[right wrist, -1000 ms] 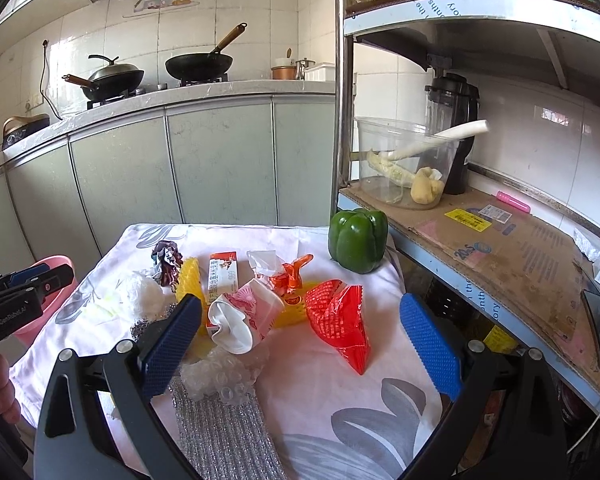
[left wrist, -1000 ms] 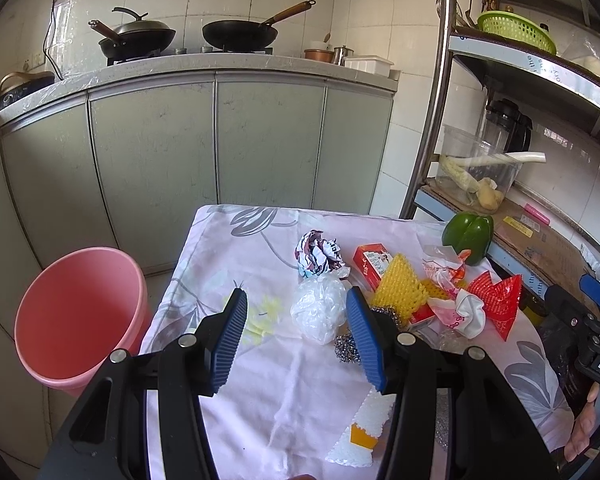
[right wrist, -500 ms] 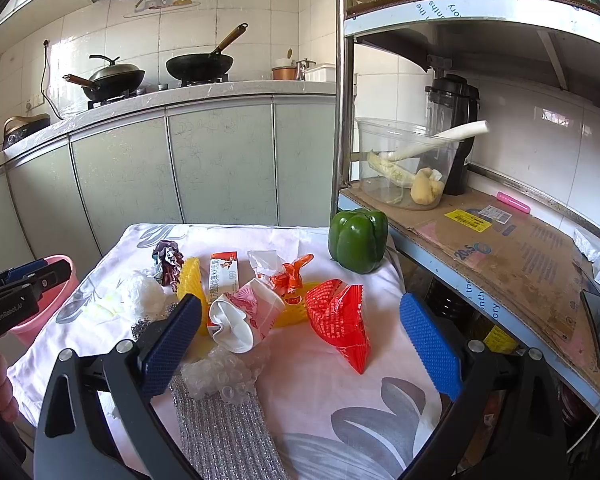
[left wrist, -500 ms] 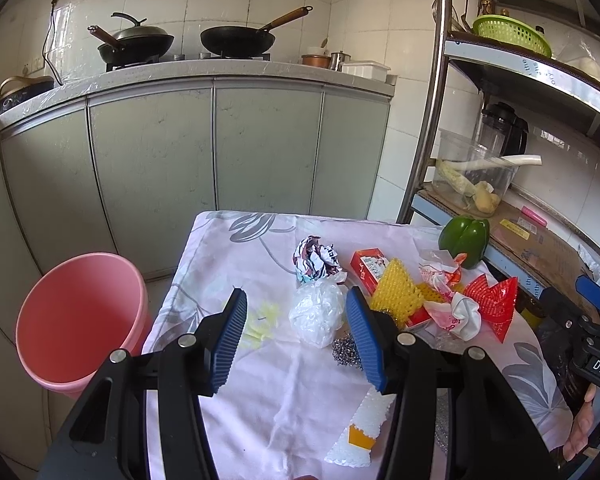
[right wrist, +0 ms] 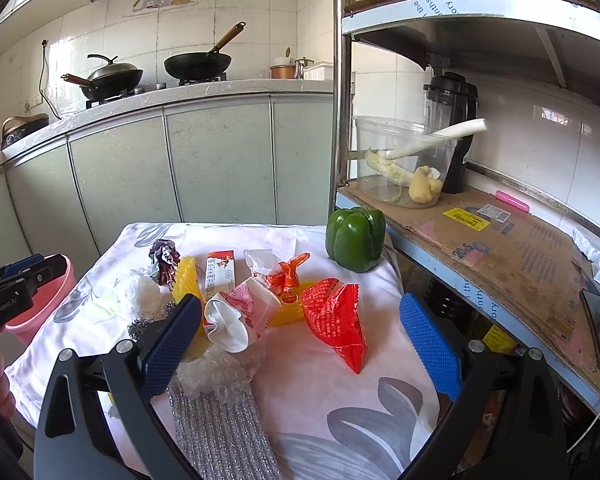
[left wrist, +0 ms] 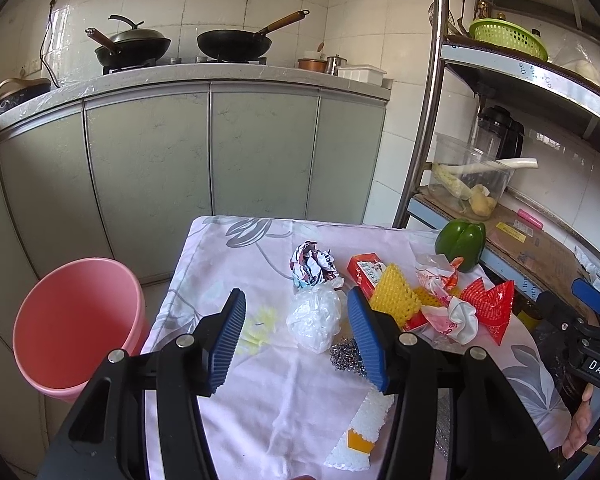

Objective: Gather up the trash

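Trash lies on a table with a flowered cloth (left wrist: 260, 392): a white crumpled plastic bag (left wrist: 314, 320), a crumpled printed wrapper (left wrist: 312, 266), a red carton (left wrist: 364, 270), yellow foam net (left wrist: 394, 300), a crushed paper cup (right wrist: 236, 316) and a red mesh wrapper (right wrist: 336, 320). A pink bucket (left wrist: 74, 320) stands on the floor left of the table. My left gripper (left wrist: 296, 340) is open above the table, the white bag between its jaws in view. My right gripper (right wrist: 300, 344) is open wide and empty over the cup and red wrapper.
A green bell pepper (right wrist: 356, 238) stands at the table's far right corner. A metal shelf rack (right wrist: 480, 232) with a clear tub borders the right. A steel scourer (left wrist: 346, 356), bubble wrap (right wrist: 220, 376) and a silver sheet (right wrist: 220, 436) lie near the front. Grey cabinets stand behind.
My left gripper has drawn back and risen slightly, so the table's trash looks a little farther. The right gripper has barely moved. Both stay open.
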